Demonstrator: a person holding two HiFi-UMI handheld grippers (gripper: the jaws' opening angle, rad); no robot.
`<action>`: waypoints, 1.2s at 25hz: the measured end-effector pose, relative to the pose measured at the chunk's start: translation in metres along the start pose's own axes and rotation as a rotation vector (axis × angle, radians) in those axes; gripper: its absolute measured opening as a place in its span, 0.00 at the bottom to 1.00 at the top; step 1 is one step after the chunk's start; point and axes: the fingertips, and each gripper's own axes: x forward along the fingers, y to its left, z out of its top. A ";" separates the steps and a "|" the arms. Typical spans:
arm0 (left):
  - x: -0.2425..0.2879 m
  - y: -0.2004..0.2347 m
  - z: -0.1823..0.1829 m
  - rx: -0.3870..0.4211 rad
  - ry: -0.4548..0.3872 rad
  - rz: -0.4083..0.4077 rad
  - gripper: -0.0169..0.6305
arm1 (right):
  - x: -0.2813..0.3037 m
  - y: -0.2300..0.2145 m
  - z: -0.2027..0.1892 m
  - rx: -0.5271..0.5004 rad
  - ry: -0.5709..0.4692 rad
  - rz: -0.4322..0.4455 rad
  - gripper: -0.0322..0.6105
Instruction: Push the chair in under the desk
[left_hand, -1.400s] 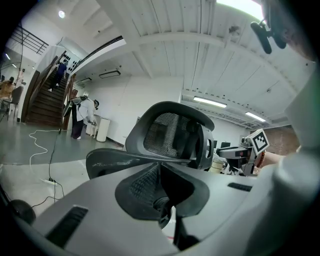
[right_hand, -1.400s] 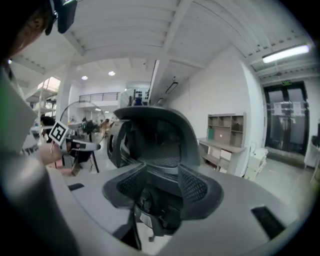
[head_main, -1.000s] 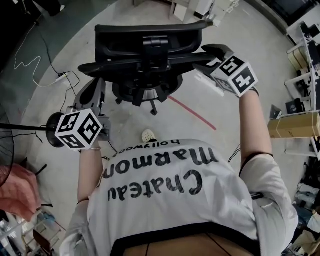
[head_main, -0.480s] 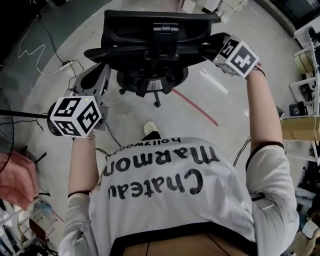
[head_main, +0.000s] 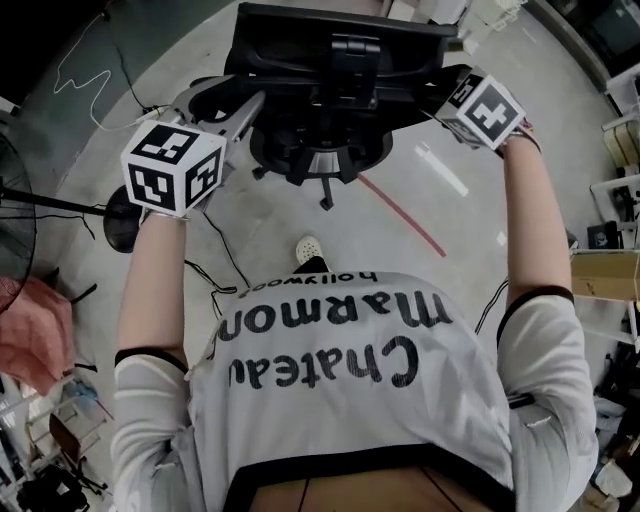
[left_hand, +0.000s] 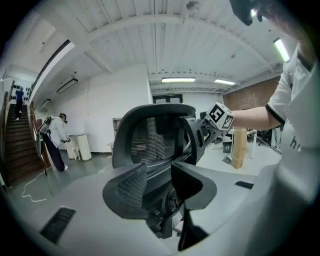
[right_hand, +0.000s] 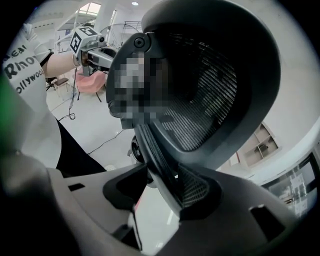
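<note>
Person stands behind the office chair, one gripper at each side of its backrest.

Nearest to the camera are the person's shirt and one shoe on the concrete floor; the chair is just ahead of them, its back turned to the person. The backrest's long edge runs left to right. The left gripper is at the left end, its jaws have just been opening and stand apart, the rim showing in the gap without being pressed. The right gripper is at the right end, its jaws have just been closing and now clamp the backrest's frame. The push probably goes straight ahead, away from the body, past the red line. The desk cannot be made out beyond the chair.
</note>
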 end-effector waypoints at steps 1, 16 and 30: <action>0.004 0.002 -0.001 0.029 0.024 0.000 0.27 | 0.000 0.001 0.000 0.001 0.004 0.002 0.36; 0.041 0.030 -0.041 0.413 0.379 -0.002 0.31 | 0.005 0.001 0.000 0.020 -0.026 0.000 0.39; 0.053 0.028 -0.050 0.464 0.512 -0.015 0.33 | 0.009 0.002 0.001 0.032 -0.041 -0.063 0.41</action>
